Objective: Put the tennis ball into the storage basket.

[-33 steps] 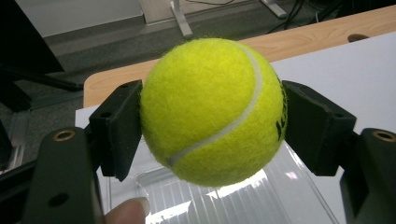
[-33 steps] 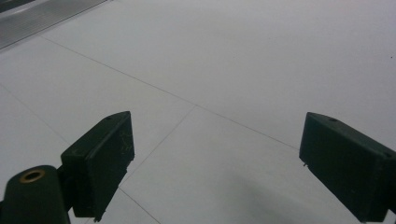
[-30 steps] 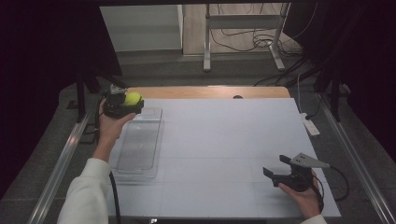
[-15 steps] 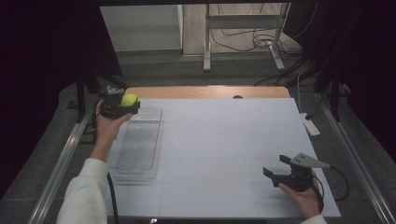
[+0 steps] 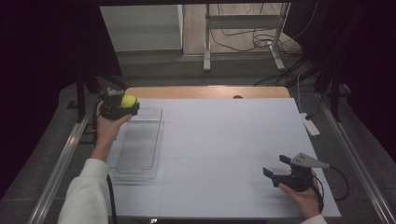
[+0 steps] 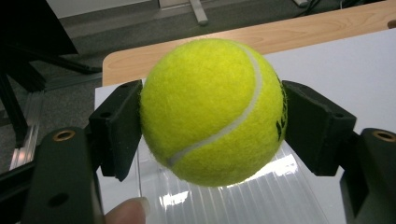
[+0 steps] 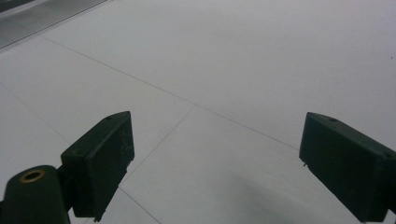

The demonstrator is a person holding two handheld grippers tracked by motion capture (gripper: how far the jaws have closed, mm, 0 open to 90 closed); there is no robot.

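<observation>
A yellow-green tennis ball (image 6: 212,109) sits squeezed between the black jaws of my left gripper (image 6: 212,126), which is shut on it. From above, the ball (image 5: 129,100) and left gripper (image 5: 122,107) hang over the far end of a clear plastic tray (image 5: 140,142) at the table's left. My right gripper (image 5: 276,167) rests near the front right of the white table (image 5: 224,135), held by a hand. Its jaws stand wide apart with nothing between them, and bare white tabletop (image 7: 224,93) lies ahead of the right gripper (image 7: 217,168).
A wooden table edge (image 5: 205,91) runs along the far side. A white power strip (image 5: 309,125) lies off the table's right edge. Metal rails (image 5: 63,163) flank the table. A stand with cables (image 5: 243,42) is behind.
The left hand with the ball has shifted slightly toward the near side over the tray's far end. The right gripper has stayed still.
</observation>
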